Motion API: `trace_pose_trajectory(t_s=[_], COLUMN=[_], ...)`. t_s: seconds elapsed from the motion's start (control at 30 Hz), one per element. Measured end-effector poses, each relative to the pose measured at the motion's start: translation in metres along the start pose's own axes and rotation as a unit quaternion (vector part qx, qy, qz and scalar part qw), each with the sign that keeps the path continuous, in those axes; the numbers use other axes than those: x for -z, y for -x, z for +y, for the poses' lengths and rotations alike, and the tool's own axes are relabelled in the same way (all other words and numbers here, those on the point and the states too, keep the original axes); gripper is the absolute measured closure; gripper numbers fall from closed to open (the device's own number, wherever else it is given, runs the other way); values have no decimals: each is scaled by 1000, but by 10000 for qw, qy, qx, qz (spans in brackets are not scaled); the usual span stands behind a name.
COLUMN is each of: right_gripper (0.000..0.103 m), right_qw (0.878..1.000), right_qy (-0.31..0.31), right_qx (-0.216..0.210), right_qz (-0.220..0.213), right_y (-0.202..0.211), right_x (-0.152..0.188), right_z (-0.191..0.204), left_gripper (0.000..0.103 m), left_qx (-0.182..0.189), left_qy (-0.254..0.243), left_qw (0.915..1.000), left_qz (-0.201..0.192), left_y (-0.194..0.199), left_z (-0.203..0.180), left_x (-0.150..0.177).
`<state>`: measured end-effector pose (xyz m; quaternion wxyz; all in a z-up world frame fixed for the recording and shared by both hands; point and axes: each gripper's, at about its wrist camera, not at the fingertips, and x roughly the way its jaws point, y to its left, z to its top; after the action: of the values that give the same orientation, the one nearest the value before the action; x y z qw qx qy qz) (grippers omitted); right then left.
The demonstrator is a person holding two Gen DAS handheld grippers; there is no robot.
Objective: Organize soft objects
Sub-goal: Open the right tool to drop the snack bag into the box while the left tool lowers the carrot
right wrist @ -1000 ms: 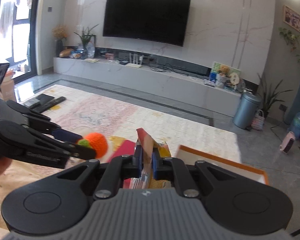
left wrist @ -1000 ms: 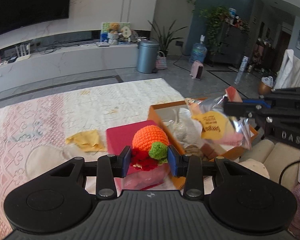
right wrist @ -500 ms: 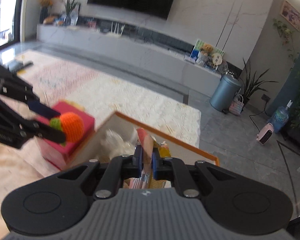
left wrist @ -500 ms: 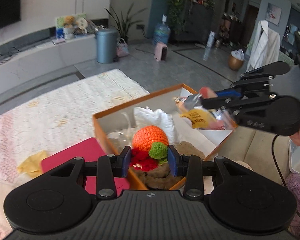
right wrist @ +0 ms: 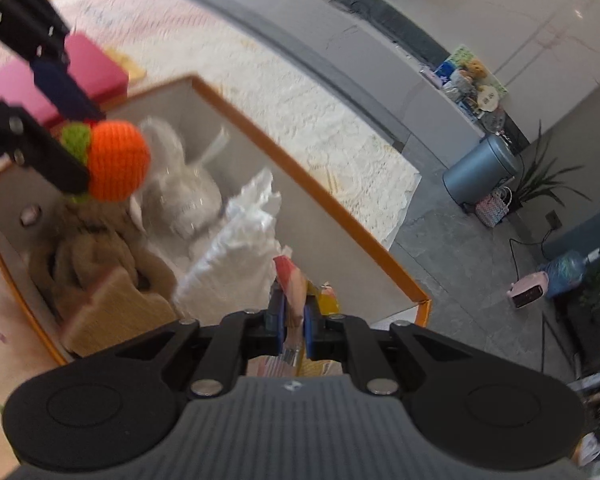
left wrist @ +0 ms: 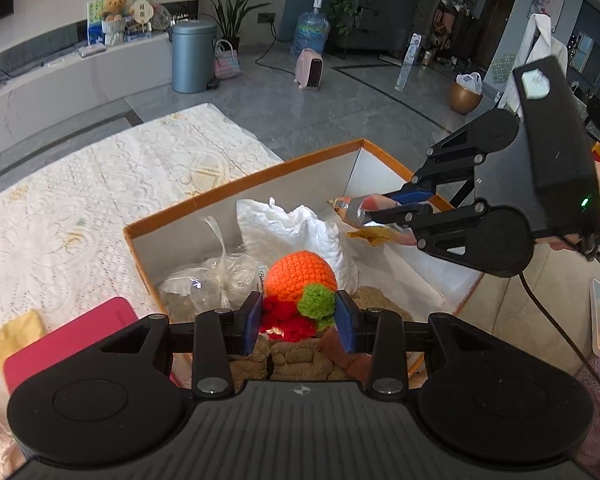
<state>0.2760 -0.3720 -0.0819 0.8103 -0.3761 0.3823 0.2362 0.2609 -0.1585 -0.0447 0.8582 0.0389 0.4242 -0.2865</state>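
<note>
Clamping both jaws: left gripper (left wrist: 298, 322) on crochet toy (left wrist: 300, 280), right gripper (right wrist: 293, 322) on plastic packet (right wrist: 294, 286). Hovering over half-filled box (left wrist: 236, 190); releasing both, probably collecting yellow cloth (left wrist: 14, 336) remaining

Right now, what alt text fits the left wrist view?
The left gripper holds an orange crochet toy over an open box of bagged soft things. At right, the right gripper holds a crinkly packet over it.

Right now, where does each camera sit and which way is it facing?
Left wrist: rides the left gripper, looking down into the orange-rimmed box; its jaws hold the crochet orange; the right gripper shows too.
Right wrist: rides the right gripper, jaws clamping a snack packet, above the same box.
Shared: box, crochet orange, white bag.
</note>
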Motion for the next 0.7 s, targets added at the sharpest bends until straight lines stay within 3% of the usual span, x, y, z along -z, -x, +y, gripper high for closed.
trace_pose_trajectory(t_s=[0.17,0.37,0.53,0.7], right_gripper=[95,87,79,69], right_qw=[9984,9937,9894,9908], right_qy=[234,-297,-588,-627], right_qx=[-389,-885,-1093,-1013], right_qz=[340,621,751,638], right_y=[-17,-17,-12,5], right_x=[13,12,15,18], right_z=[4,0,2,5], left_gripper=[59,59,59,59], left_qx=[93,169,163,264], left_qy=[79,-10,-92,-137], left_qw=[9999,9998,9997,9994], left_qz=[85,124,165,191], left_y=[-7,-9,-7,-10], left_z=[0,-10,-17,-26], left_x=[0,-2,-3,-6])
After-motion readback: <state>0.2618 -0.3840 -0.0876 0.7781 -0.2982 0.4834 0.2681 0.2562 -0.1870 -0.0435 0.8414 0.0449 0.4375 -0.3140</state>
